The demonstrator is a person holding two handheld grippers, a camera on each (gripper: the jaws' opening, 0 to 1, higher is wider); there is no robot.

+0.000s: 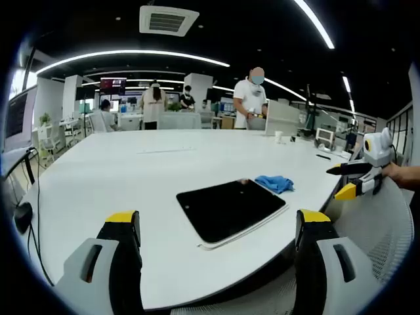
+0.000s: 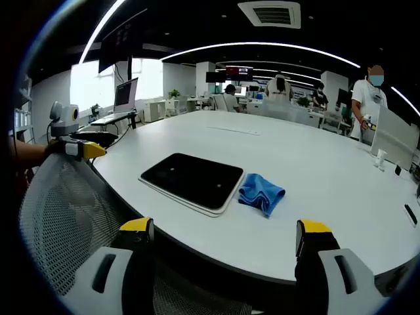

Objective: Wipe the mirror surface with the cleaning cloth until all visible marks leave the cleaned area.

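While both hand-held grippers hover released off the table's (image 2: 315, 216) near edge, the blue cleaning cloth (image 2: 261, 192) lies touching the dark mirror's (image 2: 193, 179) right side, nearer the right hand-held gripper (image 2: 226, 239).

The left gripper (image 1: 219, 230) is held off the near edge of a big white table (image 1: 131, 177), its yellow-tipped jaws wide apart with nothing between them. On the table lies a dark flat mirror (image 1: 230, 209), and a crumpled blue cloth (image 1: 275, 183) rests just beside its far corner. The right gripper (image 1: 346, 180) enters at the right edge, held by a hand (image 1: 401, 174), above a mesh chair back (image 1: 374, 230). People (image 1: 250, 98) stand beyond the table.
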